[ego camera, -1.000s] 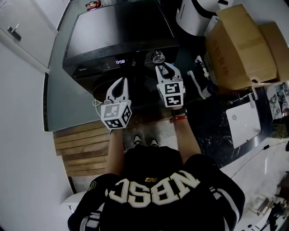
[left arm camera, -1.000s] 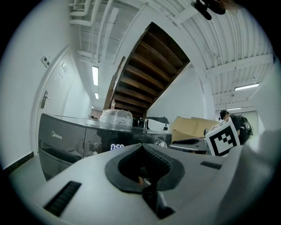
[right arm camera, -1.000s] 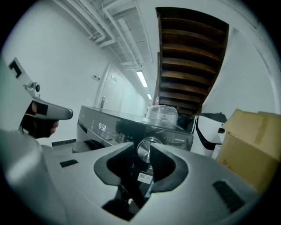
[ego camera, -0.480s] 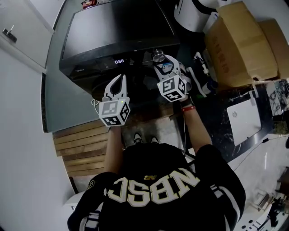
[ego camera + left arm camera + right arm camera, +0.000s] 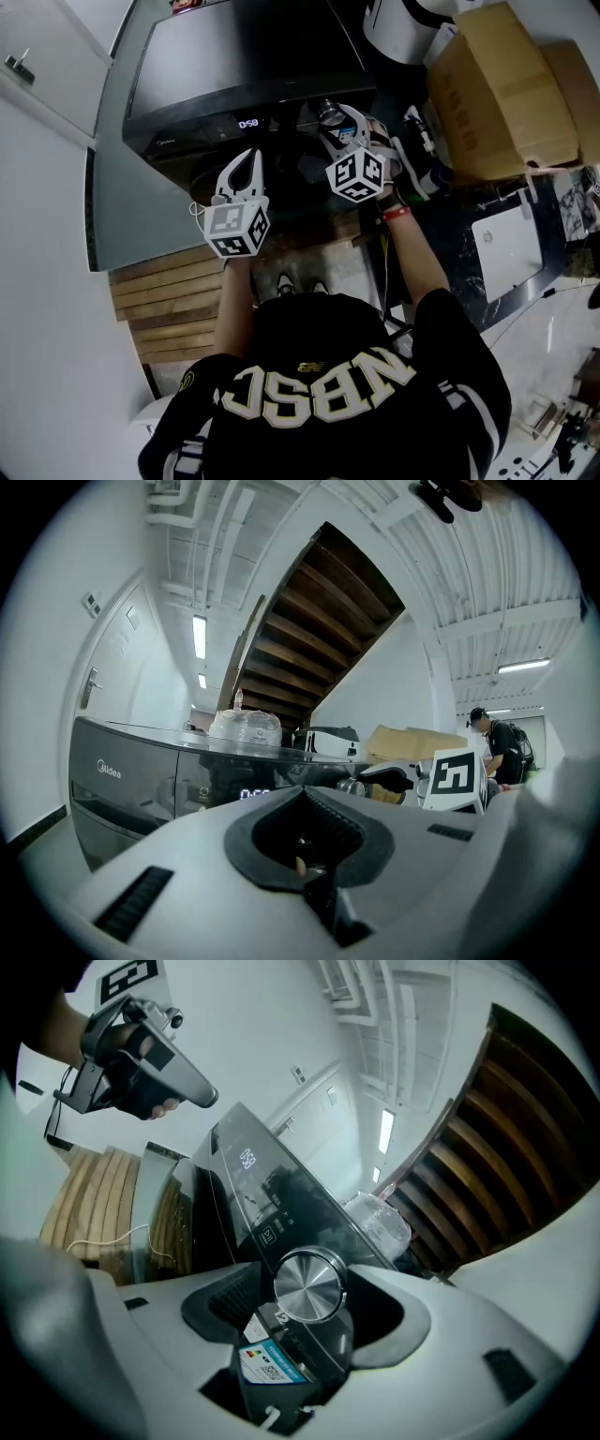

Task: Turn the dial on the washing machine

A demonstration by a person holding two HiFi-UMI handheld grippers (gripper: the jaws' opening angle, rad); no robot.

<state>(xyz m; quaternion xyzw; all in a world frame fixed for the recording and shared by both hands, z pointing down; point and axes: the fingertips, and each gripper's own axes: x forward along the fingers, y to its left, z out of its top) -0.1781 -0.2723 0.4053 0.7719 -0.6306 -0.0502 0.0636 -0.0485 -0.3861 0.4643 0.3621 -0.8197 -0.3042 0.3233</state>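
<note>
In the head view the washing machine [image 5: 234, 66] stands dark in front of the person. The dial [image 5: 327, 113] sits on its front panel, and a lit display [image 5: 248, 123] glows to the left of the dial. The right gripper [image 5: 337, 122] is at the dial, rolled to one side, with a jaw on each side of it. The left gripper [image 5: 251, 156] hangs left of the dial and lower, well apart from it.

In the left gripper view its jaws are together, tips meeting, with nothing gripped. The dial shows ahead to the right.

In the right gripper view the jaws have just been opening and stand wide. The round metal dial lies between them with a gap on either side, so the pads do not press it. A coloured label [image 5: 272, 1358] sits just beside the dial.
</note>
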